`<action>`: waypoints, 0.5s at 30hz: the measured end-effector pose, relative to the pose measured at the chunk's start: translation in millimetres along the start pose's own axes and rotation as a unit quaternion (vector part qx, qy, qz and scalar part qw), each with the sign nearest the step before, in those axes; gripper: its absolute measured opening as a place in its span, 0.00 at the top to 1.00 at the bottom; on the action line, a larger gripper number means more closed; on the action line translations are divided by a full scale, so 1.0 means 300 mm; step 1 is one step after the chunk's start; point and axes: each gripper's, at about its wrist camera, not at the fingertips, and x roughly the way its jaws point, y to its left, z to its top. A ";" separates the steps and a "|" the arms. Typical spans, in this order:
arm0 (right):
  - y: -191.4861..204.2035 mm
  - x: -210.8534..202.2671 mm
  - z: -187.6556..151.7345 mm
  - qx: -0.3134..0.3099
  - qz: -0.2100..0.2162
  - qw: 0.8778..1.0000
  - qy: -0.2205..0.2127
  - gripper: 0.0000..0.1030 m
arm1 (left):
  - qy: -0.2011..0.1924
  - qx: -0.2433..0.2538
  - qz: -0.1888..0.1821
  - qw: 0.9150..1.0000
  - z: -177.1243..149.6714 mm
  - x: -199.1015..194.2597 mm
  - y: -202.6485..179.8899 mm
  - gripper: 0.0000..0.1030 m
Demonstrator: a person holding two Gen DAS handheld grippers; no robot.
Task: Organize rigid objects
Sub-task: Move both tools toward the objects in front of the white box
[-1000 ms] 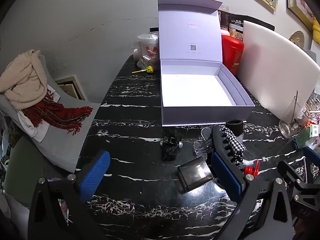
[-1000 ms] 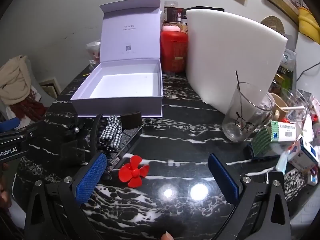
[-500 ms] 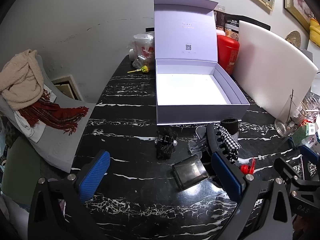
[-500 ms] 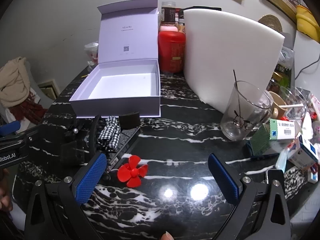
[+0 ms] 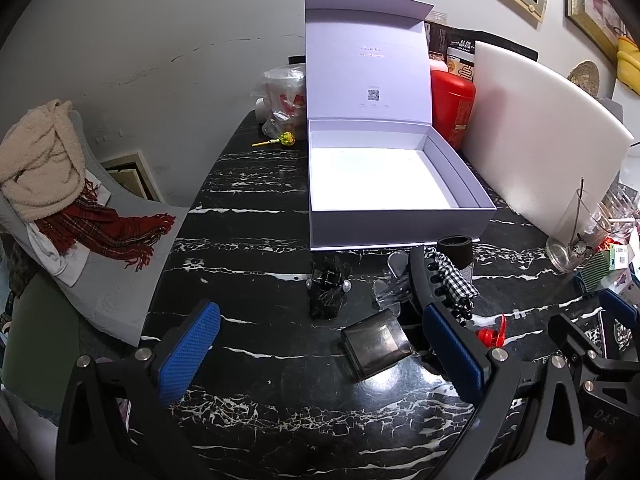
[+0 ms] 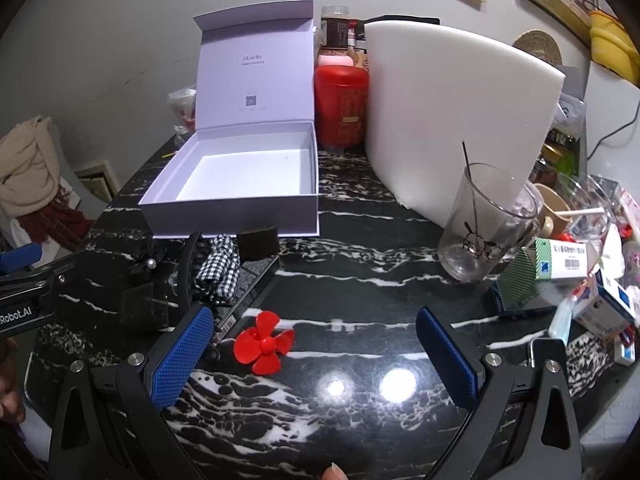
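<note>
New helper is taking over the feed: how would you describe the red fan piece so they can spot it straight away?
Start at the open white box on the black marble table. Come toward the camera past the clutter of dark items in front of the box, to the bare tabletop by the right gripper. The red fan lies flat there, next to the gripper's left finger: four rounded blades, the only bright red thing among black and checked neighbours.

Black marble table (image 5: 256, 364) with white veins. Red canister (image 6: 342, 106) upright at the back, touching the white foam board (image 6: 452, 116) leaning beside it. Clear glass (image 6: 482, 226) with a thin stick stands in front of the board. Green-striped medicine box (image 6: 554, 260) just right of the glass, more small boxes beyond. Yellow lollipop (image 5: 280, 139) near bagged cup (image 5: 284, 98). Cream blanket (image 5: 40, 168) and red plaid scarf (image 5: 106, 230) on grey chair, left. Framed pictures on wall.
</note>
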 end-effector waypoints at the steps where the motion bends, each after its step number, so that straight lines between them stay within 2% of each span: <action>1: 0.000 -0.003 -0.003 0.000 0.000 1.000 -0.001 0.00 | 0.000 0.000 0.000 1.000 0.000 0.000 -0.001 0.00; 15: -0.004 -0.012 -0.001 0.000 -0.001 1.000 -0.004 0.00 | -0.002 0.001 -0.002 1.000 -0.008 -0.013 -0.012 0.00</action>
